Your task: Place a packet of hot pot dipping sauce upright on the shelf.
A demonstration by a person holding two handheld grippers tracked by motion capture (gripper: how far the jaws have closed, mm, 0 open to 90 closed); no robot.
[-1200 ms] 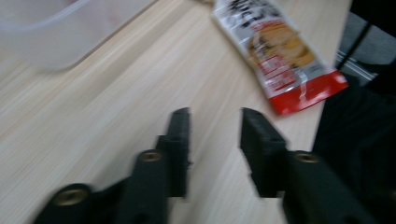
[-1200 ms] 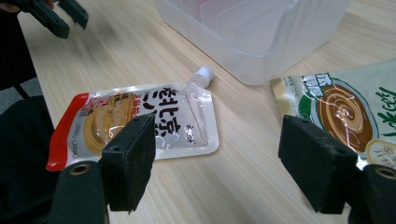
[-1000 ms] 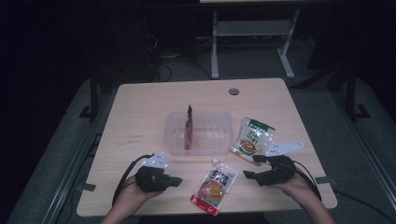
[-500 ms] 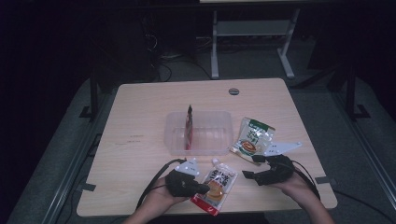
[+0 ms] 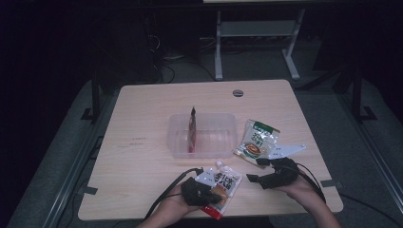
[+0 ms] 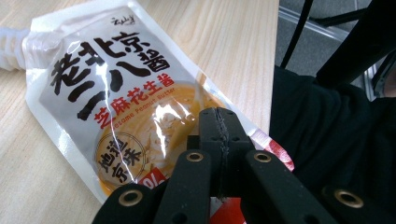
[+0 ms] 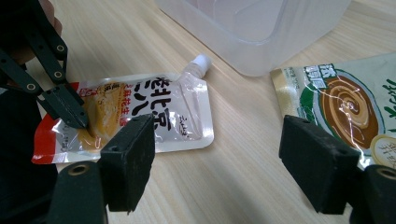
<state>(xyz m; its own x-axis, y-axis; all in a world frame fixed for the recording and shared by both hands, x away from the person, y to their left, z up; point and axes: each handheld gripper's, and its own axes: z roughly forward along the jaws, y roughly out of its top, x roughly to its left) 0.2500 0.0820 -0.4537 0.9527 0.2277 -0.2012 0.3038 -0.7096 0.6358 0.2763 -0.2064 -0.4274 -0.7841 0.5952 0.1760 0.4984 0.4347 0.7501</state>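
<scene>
A white spouted sauce pouch (image 5: 227, 183) with an orange and red lower end lies flat near the table's front edge. My left gripper (image 5: 209, 192) is over its lower half. In the left gripper view its jaws (image 6: 219, 128) are shut together with the tips resting on the pouch's (image 6: 116, 93) printed face, and nothing is held between them. My right gripper (image 5: 256, 170) sits just right of the pouch. It (image 7: 224, 163) is open and empty, facing the pouch (image 7: 154, 116) and the left gripper (image 7: 81, 121).
A clear plastic tub (image 5: 223, 142) stands mid-table with a red sachet (image 5: 192, 128) upright inside it. A green-and-white sauce pouch (image 5: 256, 140) lies right of the tub, just beyond my right gripper. The table's front edge is close to both hands.
My left gripper has moved right from the front left of the table onto the white pouch. The right gripper and the pouches have stayed put.
</scene>
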